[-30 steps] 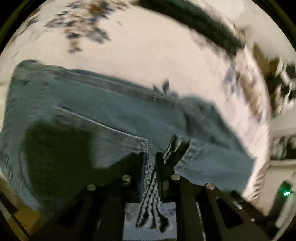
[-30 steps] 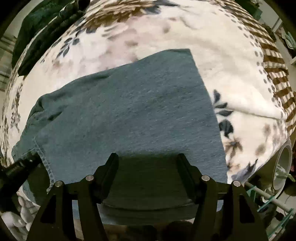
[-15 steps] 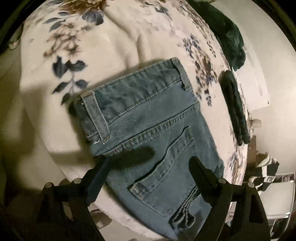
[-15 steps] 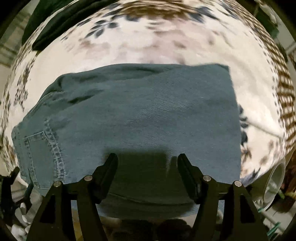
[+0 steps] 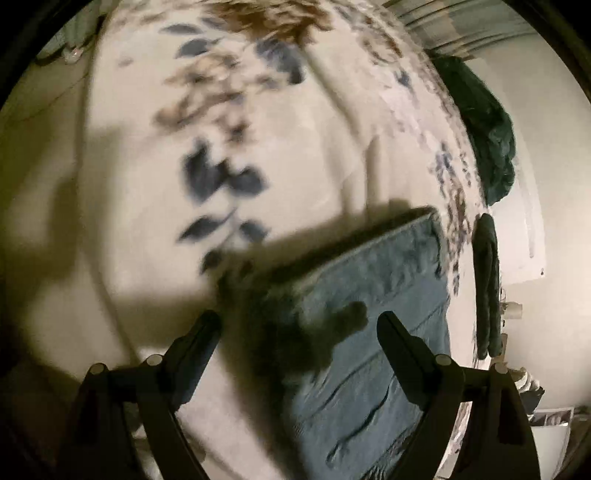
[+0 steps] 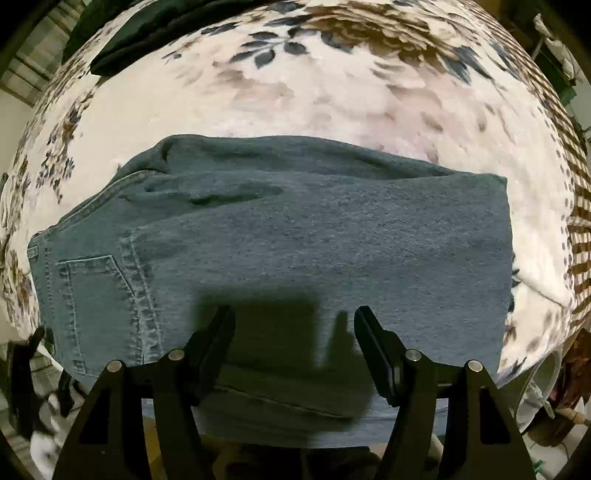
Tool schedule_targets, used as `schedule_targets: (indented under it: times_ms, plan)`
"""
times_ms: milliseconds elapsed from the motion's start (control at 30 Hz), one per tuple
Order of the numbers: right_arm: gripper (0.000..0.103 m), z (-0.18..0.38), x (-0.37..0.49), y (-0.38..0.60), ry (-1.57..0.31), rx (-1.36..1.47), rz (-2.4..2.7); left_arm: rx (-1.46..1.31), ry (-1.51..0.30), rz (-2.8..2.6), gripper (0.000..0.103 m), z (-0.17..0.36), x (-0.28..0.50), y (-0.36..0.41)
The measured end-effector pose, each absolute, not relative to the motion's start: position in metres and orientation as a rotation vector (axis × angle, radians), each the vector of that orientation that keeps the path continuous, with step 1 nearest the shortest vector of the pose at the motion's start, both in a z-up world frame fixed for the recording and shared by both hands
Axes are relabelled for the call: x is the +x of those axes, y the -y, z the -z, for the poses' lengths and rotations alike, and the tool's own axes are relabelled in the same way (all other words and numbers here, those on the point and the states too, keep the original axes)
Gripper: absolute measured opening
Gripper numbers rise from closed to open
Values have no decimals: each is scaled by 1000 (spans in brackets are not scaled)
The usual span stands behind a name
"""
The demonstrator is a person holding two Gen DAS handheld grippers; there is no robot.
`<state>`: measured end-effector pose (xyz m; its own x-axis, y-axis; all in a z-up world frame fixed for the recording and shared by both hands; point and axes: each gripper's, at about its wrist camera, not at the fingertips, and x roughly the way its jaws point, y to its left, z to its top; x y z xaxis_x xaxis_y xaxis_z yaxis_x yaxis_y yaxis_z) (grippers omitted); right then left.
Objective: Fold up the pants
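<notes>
The blue pants (image 6: 280,251) are lying folded on the flowery blanket (image 6: 332,99). The right gripper (image 6: 294,325) is hovering wide open over their near edge, holding nothing. The left gripper (image 5: 298,325) is hanging wide open and empty above their corner.

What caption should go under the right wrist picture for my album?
Folded jeans lie flat on a flowery blanket, with the open right gripper above their near edge.

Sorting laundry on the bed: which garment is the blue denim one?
The jeans lying flat before the right gripper. The other clothes at the blanket's far edge are dark green.
</notes>
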<state>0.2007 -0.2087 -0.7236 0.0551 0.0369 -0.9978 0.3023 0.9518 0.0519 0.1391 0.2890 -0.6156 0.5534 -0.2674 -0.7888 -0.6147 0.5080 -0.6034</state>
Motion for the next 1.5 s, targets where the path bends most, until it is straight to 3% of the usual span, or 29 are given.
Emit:
schedule_targets:
  times_ms: [167,267,433,567,700,867,967,1100,1200,1333,1500]
  plan:
    - [69,725,192,211,-1501,295,232,-1036,-941,-237,86,618,159,-282]
    - [69,726,187,218,-1498,311,247,-1037,-907,-235,33,614,159,-278]
    - [69,730,182,238,-1482,331,246,-958,-824,-214,27,574,151,-261]
    - [69,731,175,252,-1469,358,233,-798,-755,-126,25,510,140,-223]
    - [69,728,161,273,-1459,391,225,-626,-696,53,23,434,129,-148]
    - [69,704,131,318,-1423,414,245,-456,-707,296,22,395,113,-33]
    - [69,688,111,350,-1398,430,291,-391,-779,415,22,409,105,36]
    - [69,673,86,398,-1377,457,362,-262,-951,485,22,469,104,116]
    - [69,666,71,429,-1381,477,393,-240,-1089,503,22,497,110,142]
    - [69,661,60,446,-1374,505,356,-307,-1148,494,26,487,114,140]
    - [73,668,80,426,-1365,634,184,-283,-1225,320,81,479,130,99]
